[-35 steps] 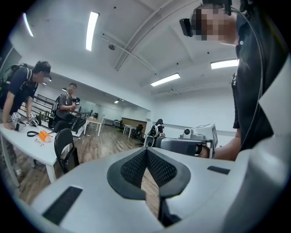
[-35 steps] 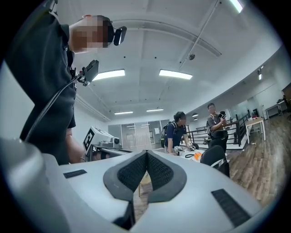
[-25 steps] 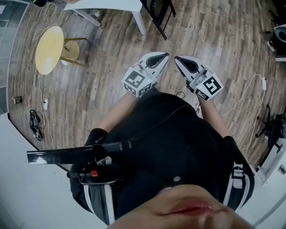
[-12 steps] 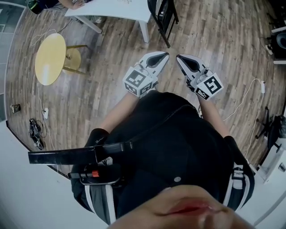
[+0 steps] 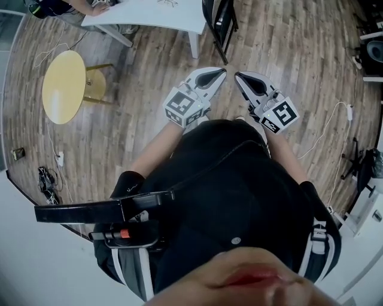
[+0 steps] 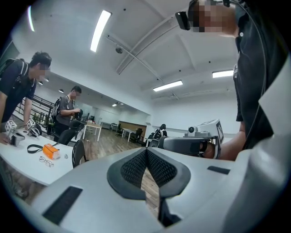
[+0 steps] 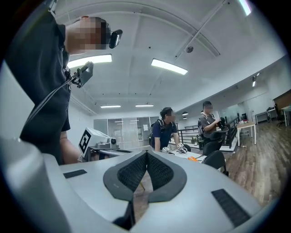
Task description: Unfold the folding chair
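Observation:
A black chair (image 5: 220, 23) stands on the wood floor by the corner of a white table (image 5: 149, 12), at the top of the head view. Both grippers are held level in front of the person's body, side by side, pointing toward it and well short of it. My left gripper (image 5: 222, 72) is shut with nothing in it, and so is my right gripper (image 5: 237, 76). In the left gripper view my left gripper (image 6: 146, 152) shows pads pressed together, with the chair's dark back (image 6: 78, 152) beyond. My right gripper (image 7: 146, 157) is likewise shut, and the chair (image 7: 216, 160) lies to its right.
A round yellow side table (image 5: 63, 86) stands at the left. White cables (image 5: 326, 134) trail on the floor at the right, and dark gear (image 5: 48, 179) lies at the left. Two people (image 7: 166, 129) stand at the white table, which carries small items (image 6: 50, 151).
The white table, black chair and yellow table have slid down and closer in the head view as the person walks forward. Both grippers stay shut and side by side.

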